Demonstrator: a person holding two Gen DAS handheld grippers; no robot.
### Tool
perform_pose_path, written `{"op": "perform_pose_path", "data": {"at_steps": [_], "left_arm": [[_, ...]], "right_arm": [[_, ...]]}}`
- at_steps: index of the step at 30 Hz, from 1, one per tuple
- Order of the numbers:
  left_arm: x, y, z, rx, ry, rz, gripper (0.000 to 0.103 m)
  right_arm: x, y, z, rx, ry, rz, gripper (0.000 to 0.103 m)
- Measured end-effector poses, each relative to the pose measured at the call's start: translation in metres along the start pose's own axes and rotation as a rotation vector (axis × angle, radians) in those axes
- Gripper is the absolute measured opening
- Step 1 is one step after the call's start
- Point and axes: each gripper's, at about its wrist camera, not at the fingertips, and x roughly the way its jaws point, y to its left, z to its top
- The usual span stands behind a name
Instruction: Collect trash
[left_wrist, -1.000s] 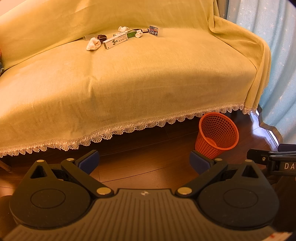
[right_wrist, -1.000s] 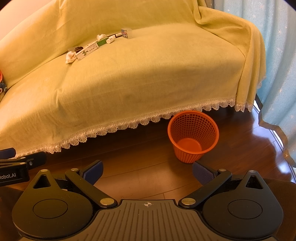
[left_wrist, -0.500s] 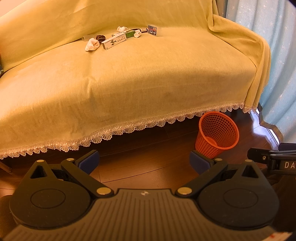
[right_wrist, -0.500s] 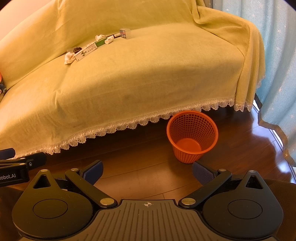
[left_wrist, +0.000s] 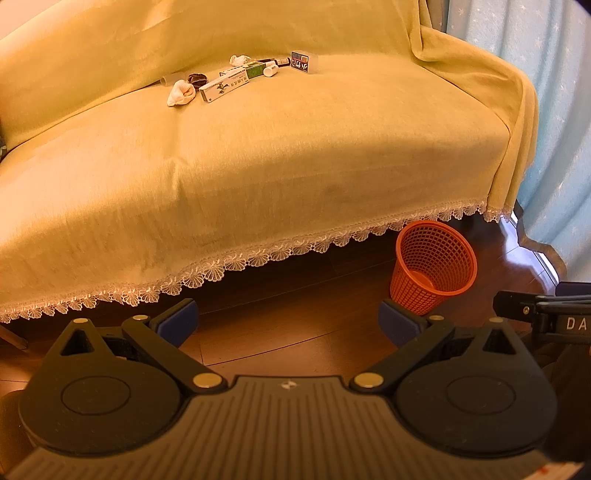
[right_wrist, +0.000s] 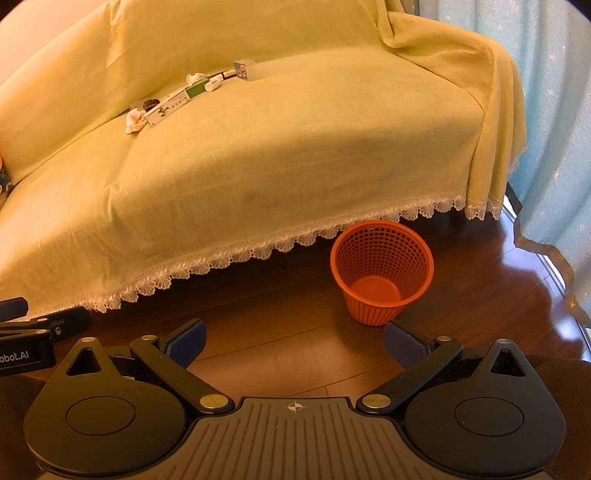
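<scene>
Room: wood floor (right_wrist: 280, 343), a sofa (left_wrist: 295, 155) under a yellow cover with a lace hem, pale blue curtain (right_wrist: 554, 110) at the far right.

Trash lies in a loose row on the far part of the seat, left of centre. Left to right: a crumpled white tissue (left_wrist: 180, 93), a small dark wrapper (left_wrist: 197, 78) just behind it, a long white carton (left_wrist: 224, 85), a green box (left_wrist: 255, 70) touching the carton's far end, a small white bottle (left_wrist: 270, 70), and a small printed box (left_wrist: 304, 62) at the right end. A second tissue sits behind the green box; detail too small to read.

An orange mesh basket (right_wrist: 382, 273) stands upright on the floor at the sofa's right front, apparently empty.

Left gripper (left_wrist: 288, 323): fingers spread wide, holding nothing. Right gripper (right_wrist: 293, 341): same, wide apart and empty. Both hang low over the floor, well short of the seat.

Judgement: nothing collected yet; step in hand is the reach to the first piece. Suggest taking the end items first, since the middle ones touch. Pinch the tissue from above; the carton needs a grip across its narrow width. Soft cover may snag if fingers dig in.
</scene>
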Motion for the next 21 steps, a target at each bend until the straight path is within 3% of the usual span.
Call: {"op": "perform_pose_path", "data": {"at_steps": [8,21], "left_arm": [[0.011,-0.001,0.004,0.012,0.014,-0.008,0.102],[0.062,-0.011,0.017,0.050,0.069,-0.019,0.102]], "right_arm": [[0.008,-0.001,0.004,0.003,0.010,-0.010,0.100],[0.056,-0.017,0.021,0.013,0.039,-0.058,0.100]]}}
